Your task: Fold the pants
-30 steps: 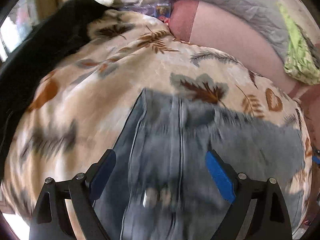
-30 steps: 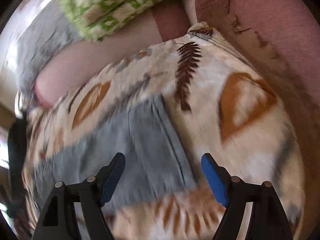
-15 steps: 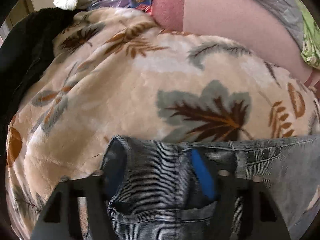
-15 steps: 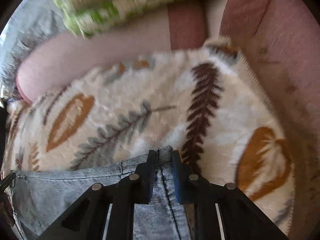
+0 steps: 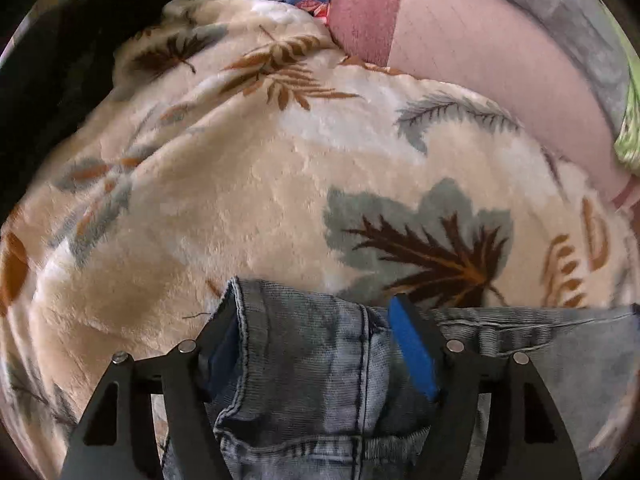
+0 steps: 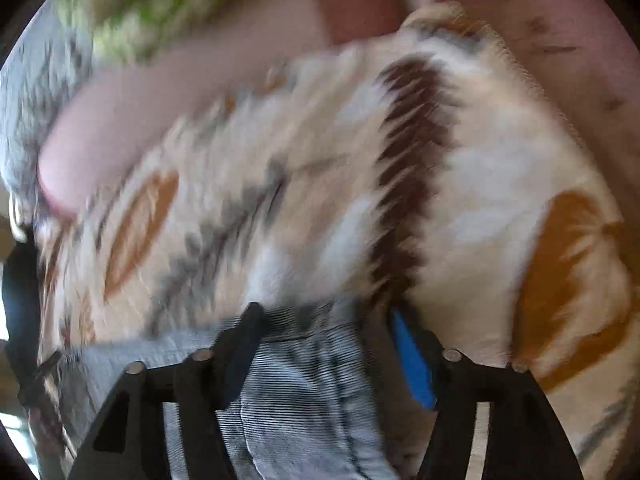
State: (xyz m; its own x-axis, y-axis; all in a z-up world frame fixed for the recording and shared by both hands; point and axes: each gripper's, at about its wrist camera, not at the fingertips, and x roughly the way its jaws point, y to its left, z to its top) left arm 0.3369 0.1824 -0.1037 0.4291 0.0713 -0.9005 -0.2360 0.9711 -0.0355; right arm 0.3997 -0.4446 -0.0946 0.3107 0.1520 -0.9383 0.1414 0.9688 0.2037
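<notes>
Since half a second ago both sets of jaws have widened: the right gripper (image 6: 320, 344), then pinched tight on the denim, now stands spread, and the left gripper (image 5: 316, 340) is a little wider too. Both are opening at this moment. The jeans (image 5: 320, 364) lie on a cream leaf-print blanket (image 5: 248, 184), their folded edge bunched between each gripper's fingers — the blue pads (image 5: 412, 352) flank the cloth, grip let go. The right wrist view is motion-blurred, yet a gap shows beside its blue pad (image 6: 412, 364). Behind the blanket runs a pink cushion (image 5: 472, 52).
</notes>
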